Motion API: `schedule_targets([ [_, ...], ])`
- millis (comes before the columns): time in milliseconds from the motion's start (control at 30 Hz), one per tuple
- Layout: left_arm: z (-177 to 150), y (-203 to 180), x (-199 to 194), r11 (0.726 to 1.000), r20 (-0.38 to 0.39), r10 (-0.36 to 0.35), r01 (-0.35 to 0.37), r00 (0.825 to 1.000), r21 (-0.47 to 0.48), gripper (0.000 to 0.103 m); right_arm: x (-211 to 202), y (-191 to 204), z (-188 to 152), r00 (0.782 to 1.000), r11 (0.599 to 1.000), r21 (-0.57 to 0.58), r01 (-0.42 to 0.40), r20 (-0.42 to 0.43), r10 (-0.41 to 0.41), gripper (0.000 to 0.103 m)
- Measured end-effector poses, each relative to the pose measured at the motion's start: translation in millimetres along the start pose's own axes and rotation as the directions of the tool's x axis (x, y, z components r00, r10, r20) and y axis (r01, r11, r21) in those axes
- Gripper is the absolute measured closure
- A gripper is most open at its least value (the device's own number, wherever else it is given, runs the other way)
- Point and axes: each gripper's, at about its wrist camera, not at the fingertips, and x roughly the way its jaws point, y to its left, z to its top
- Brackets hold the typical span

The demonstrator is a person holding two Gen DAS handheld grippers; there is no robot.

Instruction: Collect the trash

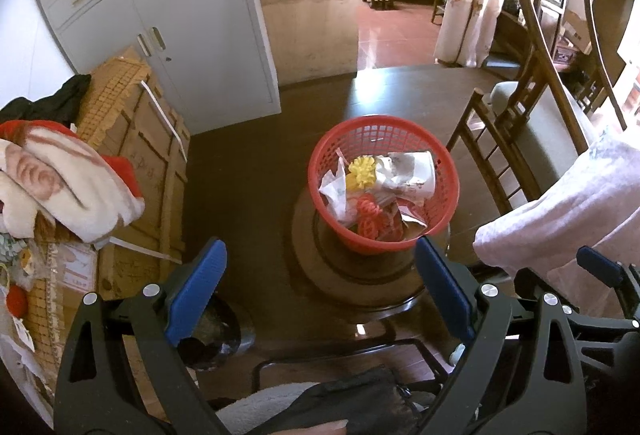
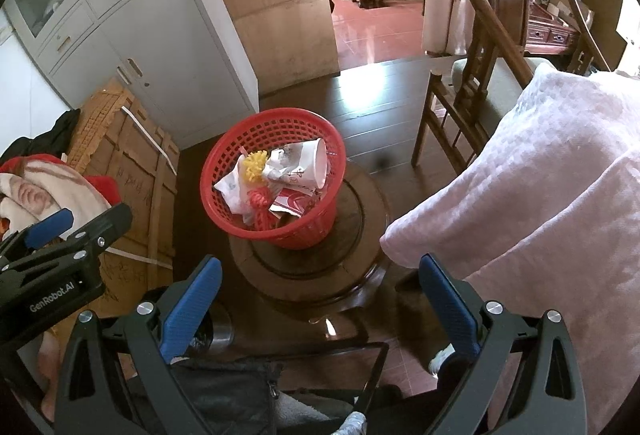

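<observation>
1. The basket [image 1: 384,191] [image 2: 274,175] is red plastic lattice, round, open on top, standing upright on a round dark wooden stand [image 1: 352,275] [image 2: 308,271] ahead of me.
2. Inside it I see a crumpled white paper cup [image 1: 412,175] [image 2: 308,165] lying on its side, mouth toward the right wall.
3. A yellow flower-shaped plastic piece [image 1: 362,173] [image 2: 256,163] sits beside the cup, on white wrappers [image 1: 336,195] [image 2: 232,189].
4. A red knotted ornament [image 1: 370,217] [image 2: 260,205] lies lower, near the front wall, next to a red-and-white packet [image 2: 294,203].

Basket [image 1: 384,191] of trash [image 1: 380,187] on round table [image 1: 360,275]; crate [image 1: 136,163] left, chair [image 1: 516,139] right.
</observation>
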Motion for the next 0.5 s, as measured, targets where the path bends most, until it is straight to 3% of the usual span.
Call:
schedule_targets([
  [500, 0.2, -0.6, -3.0, 1.0, 0.015, -0.001, 0.001, 1.0, -0.005, 0.012, -1.6, 0.2, 0.2, 1.0, 1.0, 0.002, 0.004, 0.003, -0.004, 0.006],
])
